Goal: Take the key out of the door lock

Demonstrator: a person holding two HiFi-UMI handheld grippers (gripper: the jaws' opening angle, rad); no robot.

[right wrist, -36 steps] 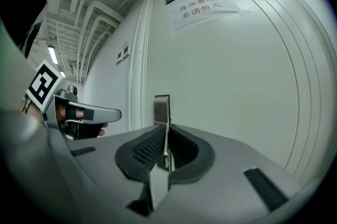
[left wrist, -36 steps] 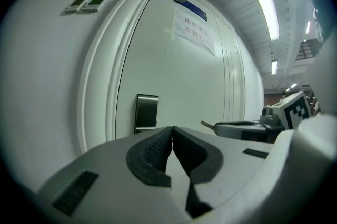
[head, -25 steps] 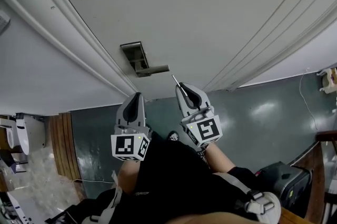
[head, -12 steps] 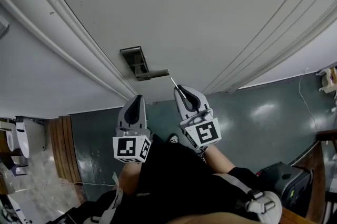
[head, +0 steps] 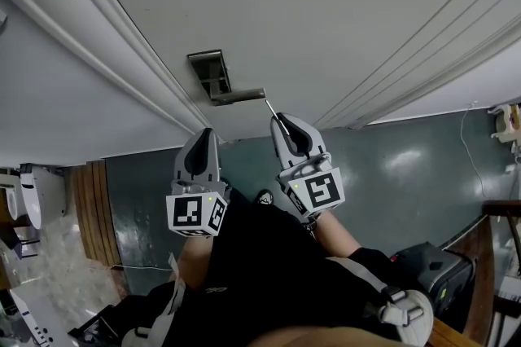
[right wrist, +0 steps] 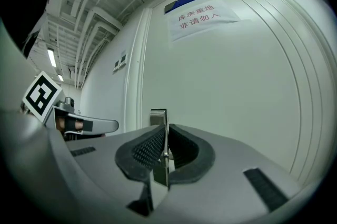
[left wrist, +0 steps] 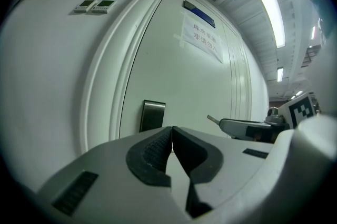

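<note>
A thin silver key [head: 269, 106] is pinched in my right gripper [head: 279, 119], which is shut on it. Its blade points at the white door [head: 326, 19] and ends just beside the tip of the lever handle [head: 240, 96]. The key is clear of the dark metal lock plate [head: 207, 71]. In the right gripper view the key [right wrist: 159, 168] stands edge-on between the pads. My left gripper [head: 205, 132] is shut with nothing in it, a little left of the right one and below the handle. In the left gripper view the lock plate [left wrist: 152, 115] is straight ahead, with the right gripper [left wrist: 247, 127] to its right.
A paper sign [left wrist: 202, 36] is taped high on the door. Moulded door frame [head: 106, 52] runs at the left, with two small wall panels [left wrist: 95, 5] beside it. Grey-green floor [head: 391, 166] lies below; a black bag [head: 431, 272] sits at the lower right.
Both grippers have shifted slightly toward the door with the view. The key stays gripped, its tip a bit nearer the end of the handle.
</note>
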